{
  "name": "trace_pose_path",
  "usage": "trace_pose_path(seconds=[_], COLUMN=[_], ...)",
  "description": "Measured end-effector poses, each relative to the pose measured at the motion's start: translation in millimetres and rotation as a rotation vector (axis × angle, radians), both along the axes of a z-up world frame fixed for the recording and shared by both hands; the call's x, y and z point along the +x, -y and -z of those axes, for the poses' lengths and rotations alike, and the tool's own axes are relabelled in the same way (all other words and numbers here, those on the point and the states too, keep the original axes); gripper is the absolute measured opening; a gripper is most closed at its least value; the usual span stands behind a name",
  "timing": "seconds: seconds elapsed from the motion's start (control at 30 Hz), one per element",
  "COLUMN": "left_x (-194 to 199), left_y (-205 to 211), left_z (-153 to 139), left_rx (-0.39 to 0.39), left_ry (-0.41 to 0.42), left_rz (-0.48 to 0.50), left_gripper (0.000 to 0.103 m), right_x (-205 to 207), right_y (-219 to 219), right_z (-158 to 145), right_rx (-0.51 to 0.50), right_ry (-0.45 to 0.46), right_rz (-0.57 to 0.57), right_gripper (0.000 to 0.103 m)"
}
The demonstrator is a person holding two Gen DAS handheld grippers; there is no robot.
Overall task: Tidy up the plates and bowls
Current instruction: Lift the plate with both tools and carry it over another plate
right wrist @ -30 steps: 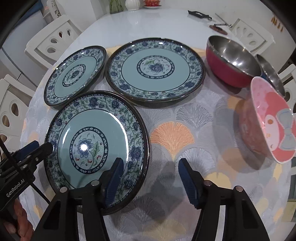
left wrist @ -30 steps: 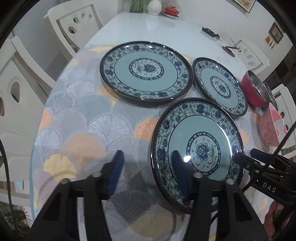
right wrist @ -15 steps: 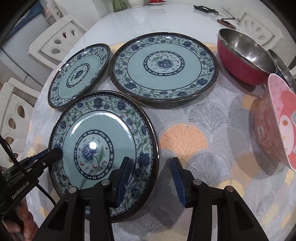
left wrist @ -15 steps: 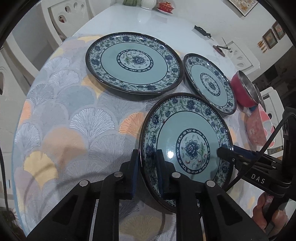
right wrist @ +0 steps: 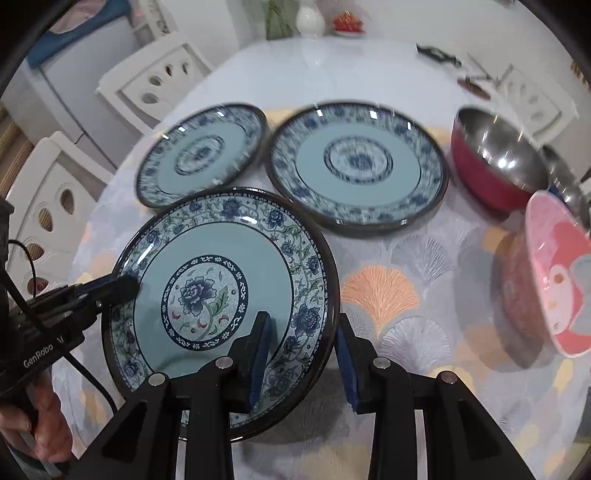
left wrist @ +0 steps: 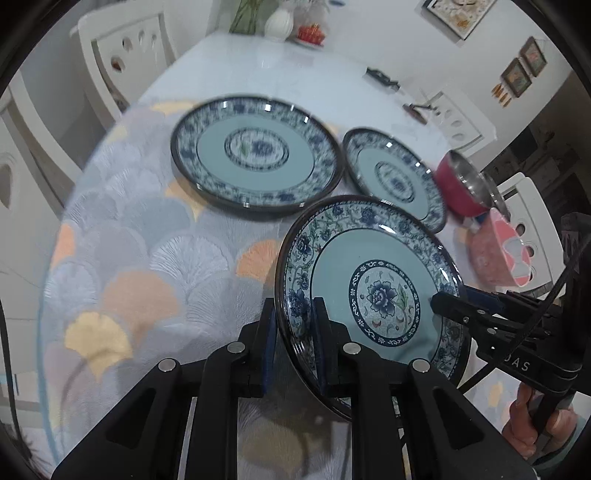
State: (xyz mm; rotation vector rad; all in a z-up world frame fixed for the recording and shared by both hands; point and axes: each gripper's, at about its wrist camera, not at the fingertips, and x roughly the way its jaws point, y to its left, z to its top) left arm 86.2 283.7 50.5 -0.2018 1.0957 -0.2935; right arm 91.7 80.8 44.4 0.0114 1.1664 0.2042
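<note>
The near blue floral plate (left wrist: pixel 369 280) (right wrist: pixel 214 258) is tilted and raised off the patterned cloth, held from both sides. My left gripper (left wrist: pixel 295 314) is shut on its left rim, and it shows at the plate's left edge in the right wrist view (right wrist: pixel 122 288). My right gripper (right wrist: pixel 303 325) straddles the right rim, its jaws closing with the rim between the pads. A large matching plate (left wrist: pixel 255 170) (right wrist: pixel 358 166) and a smaller one (left wrist: pixel 391 177) (right wrist: pixel 203 155) lie flat behind. A red steel-lined bowl (right wrist: pixel 495 162) and a pink bowl (right wrist: pixel 554 273) stand at the right.
Another steel bowl (right wrist: pixel 565 177) peeks out behind the pink one. White chairs (right wrist: pixel 155 81) ring the white table (left wrist: pixel 280 74). A vase (left wrist: pixel 279 24) and small dark tools (right wrist: pixel 439 53) sit at the far end. The cloth's front edge is near.
Both grippers closed around the near plate's opposite rims. The plate has come up off the cloth and tilted, and both views now look more level across the table.
</note>
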Motion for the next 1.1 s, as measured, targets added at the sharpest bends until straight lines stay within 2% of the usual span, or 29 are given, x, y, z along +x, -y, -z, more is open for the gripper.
trace_pose_path(seconds=[0.3, 0.47, 0.57, 0.73, 1.1], left_x=[-48, -80, -100, -132, -156], left_y=[-22, -35, -45, -53, -43], left_z=[-70, -79, -69, -41, 3], left_rx=[0.011, 0.024, 0.027, 0.037, 0.082], left_ry=[0.158, 0.184, 0.153, 0.078, -0.008], left_rz=[-0.054, -0.114, -0.149, -0.194, -0.177], left_gripper=[0.015, 0.015, 0.015, 0.015, 0.015], right_x=[-45, -76, -95, -115, -132], right_y=[-22, -41, -53, -61, -60], right_z=[-69, -85, -76, -41, 17], right_rx=[-0.002, -0.008, -0.017, 0.005, -0.030], right_ry=[0.151, 0.182, 0.149, 0.038, -0.105], right_rz=[-0.070, -0.122, -0.162, -0.191, -0.194], right_gripper=[0.034, 0.034, 0.034, 0.034, 0.035])
